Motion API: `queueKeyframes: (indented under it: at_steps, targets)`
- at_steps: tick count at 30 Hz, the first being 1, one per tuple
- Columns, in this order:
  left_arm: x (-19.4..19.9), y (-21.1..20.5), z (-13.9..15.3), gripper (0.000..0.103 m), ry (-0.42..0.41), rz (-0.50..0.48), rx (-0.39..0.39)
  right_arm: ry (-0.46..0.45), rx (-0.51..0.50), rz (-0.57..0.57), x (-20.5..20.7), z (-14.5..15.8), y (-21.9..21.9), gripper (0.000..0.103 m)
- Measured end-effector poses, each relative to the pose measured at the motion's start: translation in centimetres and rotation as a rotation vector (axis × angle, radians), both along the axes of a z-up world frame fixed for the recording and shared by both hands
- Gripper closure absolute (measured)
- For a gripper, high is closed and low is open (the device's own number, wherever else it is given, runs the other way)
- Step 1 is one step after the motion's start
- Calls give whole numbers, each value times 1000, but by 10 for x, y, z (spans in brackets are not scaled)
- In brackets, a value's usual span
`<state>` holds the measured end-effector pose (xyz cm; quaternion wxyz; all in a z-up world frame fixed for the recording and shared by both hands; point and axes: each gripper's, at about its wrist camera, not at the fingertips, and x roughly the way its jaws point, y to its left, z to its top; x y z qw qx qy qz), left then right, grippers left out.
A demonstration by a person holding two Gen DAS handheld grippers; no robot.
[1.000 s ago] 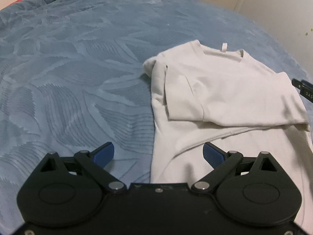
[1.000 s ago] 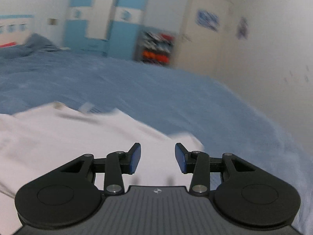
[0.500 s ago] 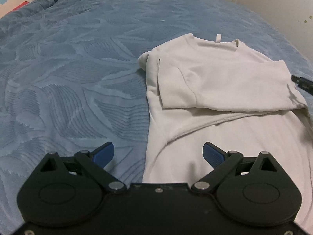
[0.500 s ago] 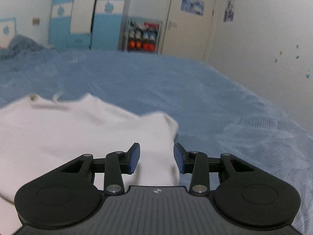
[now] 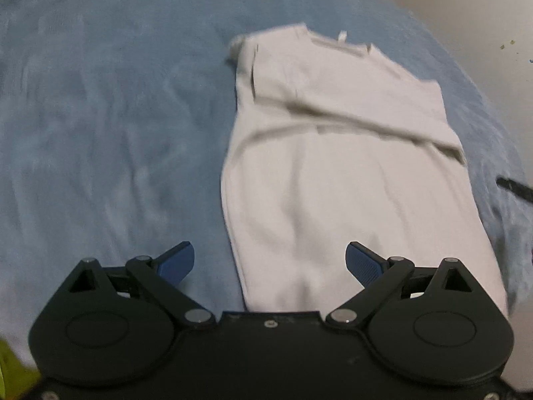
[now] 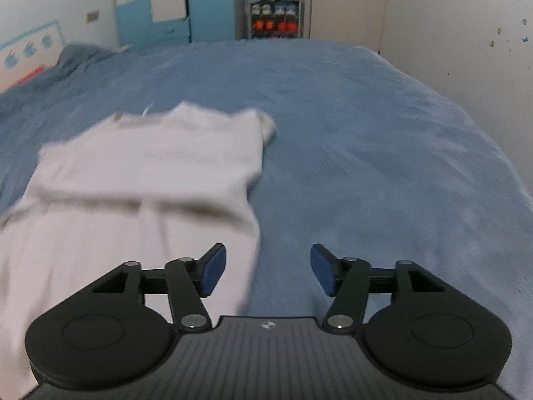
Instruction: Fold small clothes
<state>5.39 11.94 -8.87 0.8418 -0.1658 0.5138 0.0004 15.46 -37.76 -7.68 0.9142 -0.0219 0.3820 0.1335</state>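
white long-sleeve top lying lengthwise on blue bed, hem nearest; left hand-held gripper and right hand-held gripper both gaping wide, empty, flanking hem corners.

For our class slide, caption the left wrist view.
Open left claw hovers over white shirt on blue bedspread.

I am in a home bedroom. A wide bed with a blue cover fills my view. Beyond it stand a blue-and-white wardrobe, a shoe rack and a door.
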Motion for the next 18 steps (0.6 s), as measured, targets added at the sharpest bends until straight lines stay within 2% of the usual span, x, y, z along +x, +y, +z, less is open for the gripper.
queueKeyframes:
  at_steps: [4, 8, 10, 13, 15, 16, 17, 18]
  targets:
    - [-21, -12, 1, 4, 67, -32, -27, 145, 40, 12, -51, -11, -20, 32]
    - [-26, -36, 2, 4, 136, -71, 69, 268, 65, -40, -78, -33, -26, 32]
    - [-27, -48, -1, 4, 169, -93, 85, 301, 71, -82, -88, -39, -27, 28]
    - [-30, -61, -4, 5, 177, -112, 104, 293, 88, -102, -95, -45, -22, 28]
    - [-33, -65, -3, 18, 169, -111, 140, 307, 92, -105, -92, -44, -17, 29]
    - [-34, -66, -2, 28, 169, -112, 182, 319, 93, -103, -91, -43, -16, 33]
    - [-36, -65, 0, 34, 162, -116, 179, 326, 93, -104, -89, -43, -15, 59]
    - [-37, -62, 3, 38, 156, -105, 173, 327, 110, -86, -90, -41, -15, 96]
